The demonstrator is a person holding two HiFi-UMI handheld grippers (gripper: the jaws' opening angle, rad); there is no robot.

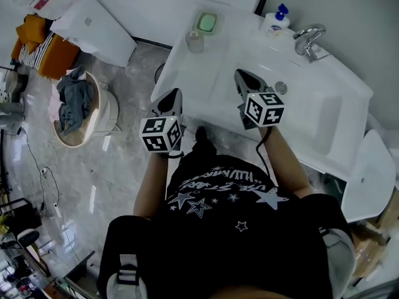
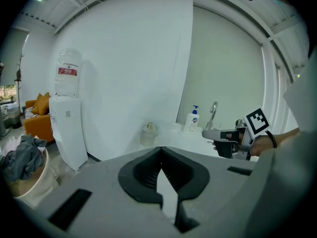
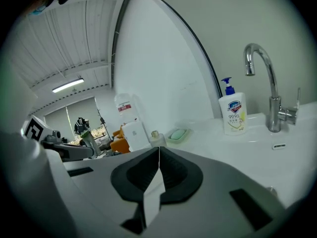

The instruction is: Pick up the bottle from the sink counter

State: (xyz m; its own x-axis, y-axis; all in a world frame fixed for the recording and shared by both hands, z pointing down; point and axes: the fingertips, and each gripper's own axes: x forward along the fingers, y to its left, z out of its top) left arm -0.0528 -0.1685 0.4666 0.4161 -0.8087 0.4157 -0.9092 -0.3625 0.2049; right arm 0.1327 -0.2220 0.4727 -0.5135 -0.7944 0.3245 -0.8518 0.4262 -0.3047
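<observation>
A white pump bottle [image 1: 275,22] with a blue head stands at the back of the white sink counter [image 1: 230,61], beside the tap. It also shows in the left gripper view as bottle [image 2: 192,120] and in the right gripper view as bottle [image 3: 233,110]. A small clear jar [image 1: 194,41] stands near the counter's left end. My left gripper [image 1: 171,99] hangs at the counter's front left corner, shut and empty. My right gripper [image 1: 242,76] is over the counter in front of the basin, also shut with nothing in it. Neither touches the bottle.
A chrome tap [image 1: 308,39] rises next to the bottle. A green soap dish [image 1: 206,22] lies behind the jar. On the floor to the left are a laundry basket [image 1: 81,108], a water dispenser [image 1: 93,27] and an orange sofa [image 1: 43,45].
</observation>
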